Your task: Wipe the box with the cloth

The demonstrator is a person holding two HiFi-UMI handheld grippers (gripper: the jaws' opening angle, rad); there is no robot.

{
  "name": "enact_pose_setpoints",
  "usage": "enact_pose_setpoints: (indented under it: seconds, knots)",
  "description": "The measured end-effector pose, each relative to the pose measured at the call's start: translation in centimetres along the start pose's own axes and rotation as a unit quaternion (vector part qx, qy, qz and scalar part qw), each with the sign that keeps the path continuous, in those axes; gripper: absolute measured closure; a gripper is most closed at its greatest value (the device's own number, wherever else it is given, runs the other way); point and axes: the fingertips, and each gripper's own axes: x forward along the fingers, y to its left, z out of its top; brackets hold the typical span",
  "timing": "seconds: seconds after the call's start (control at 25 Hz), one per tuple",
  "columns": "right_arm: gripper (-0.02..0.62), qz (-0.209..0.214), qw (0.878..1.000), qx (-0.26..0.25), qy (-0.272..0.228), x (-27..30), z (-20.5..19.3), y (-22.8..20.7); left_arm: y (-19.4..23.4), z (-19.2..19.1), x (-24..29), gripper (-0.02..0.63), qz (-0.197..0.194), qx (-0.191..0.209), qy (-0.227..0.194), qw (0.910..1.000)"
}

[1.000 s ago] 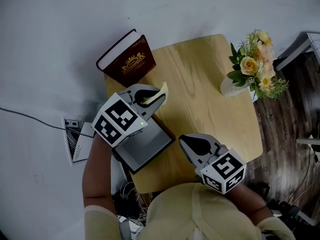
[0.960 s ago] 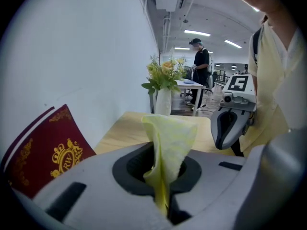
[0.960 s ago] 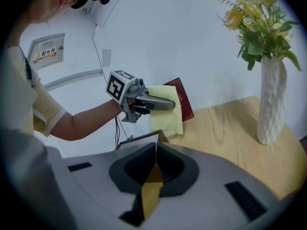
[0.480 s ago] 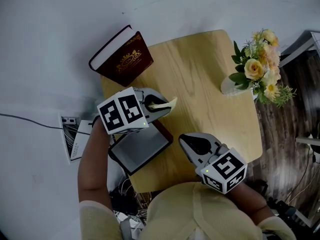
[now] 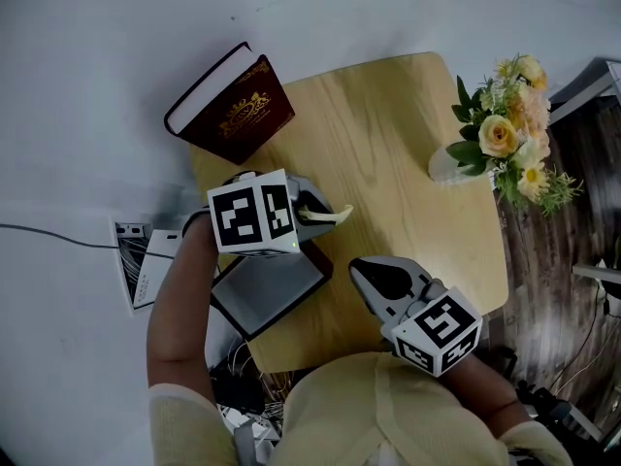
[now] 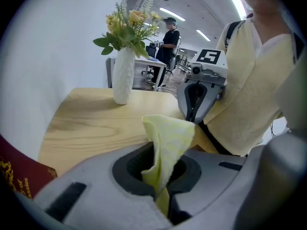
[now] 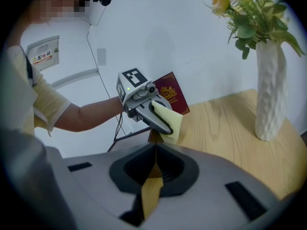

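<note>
Now | your left gripper (image 5: pixel 326 212) pinches the yellow cloth (image 5: pixel 340 215) just past the far edge of the grey box (image 5: pixel 267 294) | box lies at the near-left corner of the table (image 5: pixel 388 144) | your right gripper (image 5: pixel 361 272) hangs closed, empty, right of it.

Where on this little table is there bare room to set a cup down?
The table is bare in its middle, between the red book and the vase. The left edge is crowded: book, grey box, and left gripper holding the cloth.

Cloth (image 5: pixel 328 217) pale yel; table (image 5: pixel 388 153) lt wood grain; vase (image 6: pixel 123 75) white
</note>
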Motion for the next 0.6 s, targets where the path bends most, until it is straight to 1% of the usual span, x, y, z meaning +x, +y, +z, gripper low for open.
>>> enact_pose_setpoints:
  seconds: [0.16, 0.36, 0.6]
  knots:
    - [0.565, -0.002, 1.0, 0.001, -0.002, -0.3, 0.0, -0.2, -1.0, 0.2, 1.0, 0.581, -0.038, 0.017, 0.021, 0.9989]
    - [0.565, -0.004, 1.0, 0.004, -0.004, -0.6, -0.1, -0.3, -2.3, 0.0, 1.9, 0.581, -0.079, 0.029, 0.044, 0.9955]
    - [0.566, 0.003, 1.0, 0.0, 0.003, -1.1, -0.6, 0.2, -4.1, 1.1, 2.7, 0.581, -0.111, 0.046, 0.035, 0.9922]
